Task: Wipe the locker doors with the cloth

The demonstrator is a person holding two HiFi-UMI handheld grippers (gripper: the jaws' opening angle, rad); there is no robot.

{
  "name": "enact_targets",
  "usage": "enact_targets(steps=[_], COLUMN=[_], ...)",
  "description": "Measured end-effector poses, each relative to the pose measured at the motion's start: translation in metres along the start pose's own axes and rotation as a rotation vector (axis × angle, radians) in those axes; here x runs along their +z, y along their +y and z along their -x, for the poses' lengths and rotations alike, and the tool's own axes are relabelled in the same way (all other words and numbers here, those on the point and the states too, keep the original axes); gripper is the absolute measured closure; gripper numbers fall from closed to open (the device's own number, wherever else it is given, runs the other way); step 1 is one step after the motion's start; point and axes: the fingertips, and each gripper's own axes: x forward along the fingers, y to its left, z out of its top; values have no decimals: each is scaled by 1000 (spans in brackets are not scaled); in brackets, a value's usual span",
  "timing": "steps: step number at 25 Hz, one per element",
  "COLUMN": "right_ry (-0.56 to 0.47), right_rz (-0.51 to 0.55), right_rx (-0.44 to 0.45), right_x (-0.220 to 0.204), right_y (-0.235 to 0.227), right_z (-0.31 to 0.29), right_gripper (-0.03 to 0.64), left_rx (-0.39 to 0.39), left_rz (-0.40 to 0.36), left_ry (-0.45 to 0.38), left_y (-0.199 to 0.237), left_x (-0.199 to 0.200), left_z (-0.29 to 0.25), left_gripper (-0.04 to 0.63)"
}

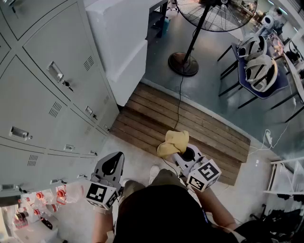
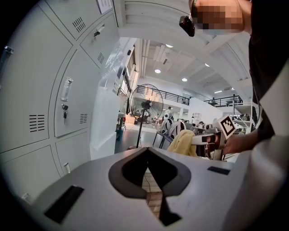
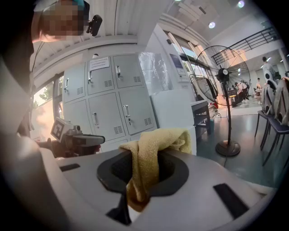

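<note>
Gripping yellow cloth (image 1: 173, 143), right tool (image 1: 185, 155) sits well right of locker doors (image 1: 52, 80); cloth not touching them. Left tool (image 2: 149, 173) nearer doors, jaws together, nothing between. Likely best: press cloth flat onto door, keep pinch firm, skirt handles (image 1: 55, 72).

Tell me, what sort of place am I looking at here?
Likely a workshop or lab hall: a bank of grey metal lockers, a tall pedestal fan on a glossy floor, and a railed mezzanine under ceiling lights.
</note>
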Motion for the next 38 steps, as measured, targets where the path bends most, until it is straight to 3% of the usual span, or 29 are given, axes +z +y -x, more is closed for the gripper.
enact_targets(steps=[12,19,28,38], right_ry=[-20,-22,-5,26], right_rz=[83,81,83,56], right_rx=[106,77,-59,-130], right_x=[11,13,35,54], right_y=[-36,-57,-82,-61], right_z=[-9,-25,-82,-198], right_gripper=[548,548,548,547], left_rx=[101,73,-44,-156], left_rz=[-75,-98,-107,-92], left_ry=[47,83,77,106], left_y=[-16,-7,66,180], left_x=[4,-7,6,20], left_z=[-44,-70,-116,-129], left_gripper=[586,586,586,586])
